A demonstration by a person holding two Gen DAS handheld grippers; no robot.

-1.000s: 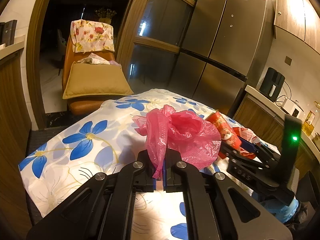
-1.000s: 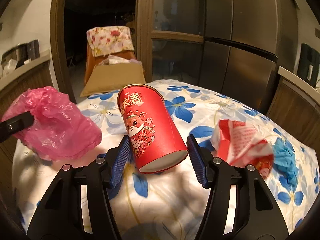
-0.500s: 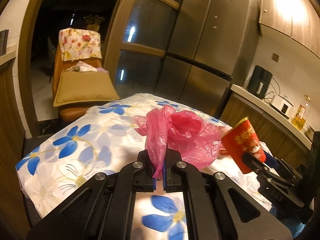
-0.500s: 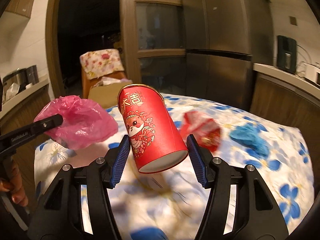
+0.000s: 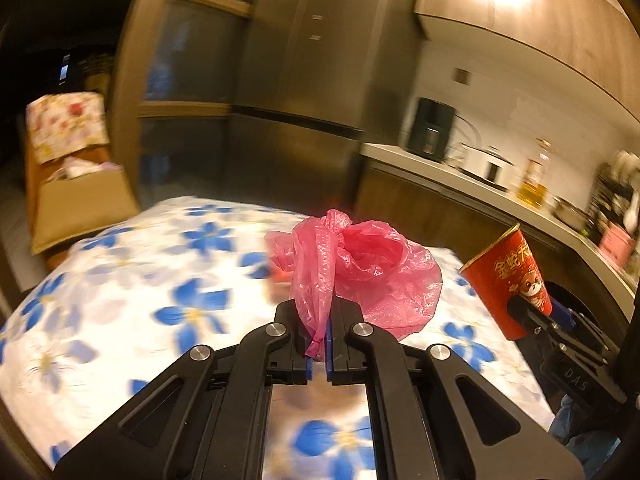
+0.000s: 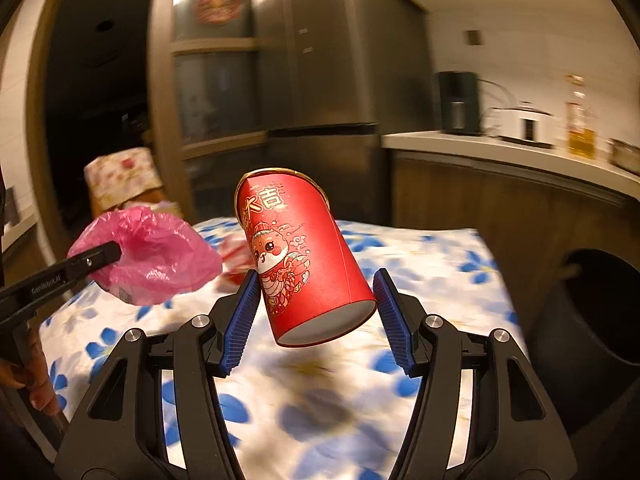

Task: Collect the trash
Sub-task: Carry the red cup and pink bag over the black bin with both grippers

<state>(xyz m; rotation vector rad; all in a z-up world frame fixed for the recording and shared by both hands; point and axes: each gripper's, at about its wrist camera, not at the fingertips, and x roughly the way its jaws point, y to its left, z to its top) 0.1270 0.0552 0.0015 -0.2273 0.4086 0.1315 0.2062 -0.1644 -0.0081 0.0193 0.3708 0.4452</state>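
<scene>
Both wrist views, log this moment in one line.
left gripper: crumpled pink plastic bag | right gripper: red paper cup | both lifted

Left tongs (image 5: pixel 319 354): jaws pinched nearly together, blue pads almost touching, clamping a fold of the pink plastic bag (image 5: pixel 360 276); held up off the bench, pointing forward. In the right view the left tongs (image 6: pixel 94 258) enter from the left edge, with bare fingers (image 6: pixel 38 392) wrapped on the handle at lower left. Right tongs (image 6: pixel 316 316): jaws spread wide, blue pads (image 6: pixel 242 320) pressed on both sides of the red paper cup (image 6: pixel 304 264), cup tilted, lifted clear of the bench.
</scene>
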